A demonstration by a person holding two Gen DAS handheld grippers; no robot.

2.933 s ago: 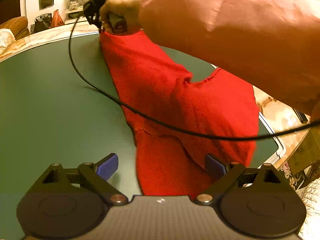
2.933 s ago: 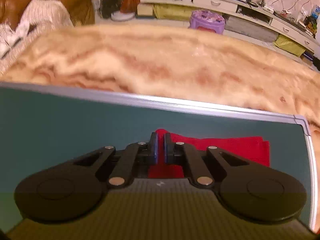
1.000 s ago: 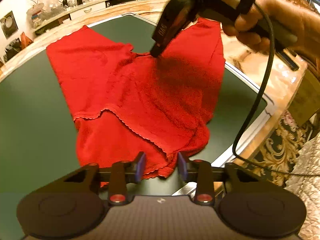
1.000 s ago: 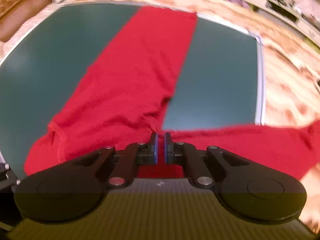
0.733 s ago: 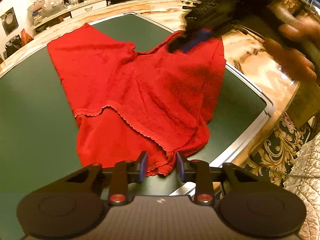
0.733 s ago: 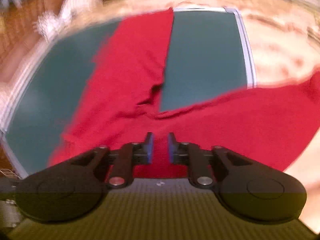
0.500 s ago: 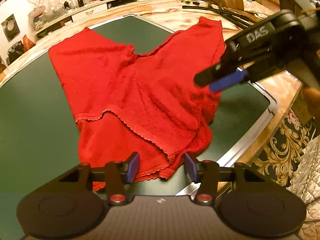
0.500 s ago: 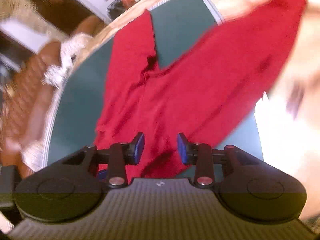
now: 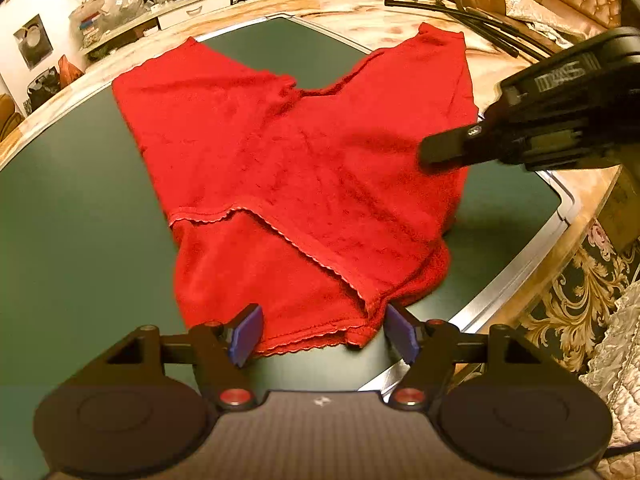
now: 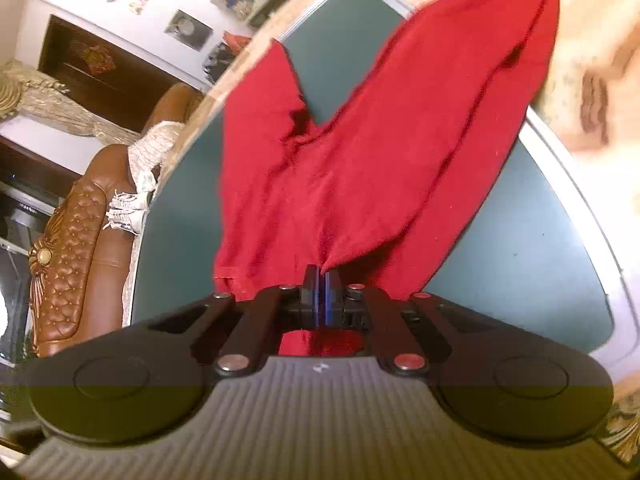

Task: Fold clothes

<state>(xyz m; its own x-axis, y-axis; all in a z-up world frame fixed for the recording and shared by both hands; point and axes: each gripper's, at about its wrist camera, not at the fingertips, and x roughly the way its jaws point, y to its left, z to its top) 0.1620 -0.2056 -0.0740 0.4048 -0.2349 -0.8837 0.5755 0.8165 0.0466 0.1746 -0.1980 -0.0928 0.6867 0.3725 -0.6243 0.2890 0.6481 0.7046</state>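
A red garment [image 9: 304, 184] lies spread on the green mat [image 9: 72, 208], filling the centre of the left wrist view; it looks like a pair of trousers, though the fold hides part of it. One leg runs to the upper left of the frame, the other to the upper right, where its end laps off the mat onto the marbled table [image 9: 360, 12]. A scalloped hem crosses the cloth diagonally at lower centre.

The left gripper [image 9: 326, 336] sits at the bottom of that frame with its blue pads [image 9: 246, 334] wide apart, the garment's near edge lying between them and nothing held.

The right gripper [image 9: 448, 152] enters from the right edge, its tip over the right leg. In the right wrist view its fingers [image 10: 320, 300] are pressed together with a peak of red cloth [image 10: 360, 168] pinched between them at lower centre. The cloth fans away toward the top of the frame. A brown sofa [image 10: 80, 240] stands at the left.
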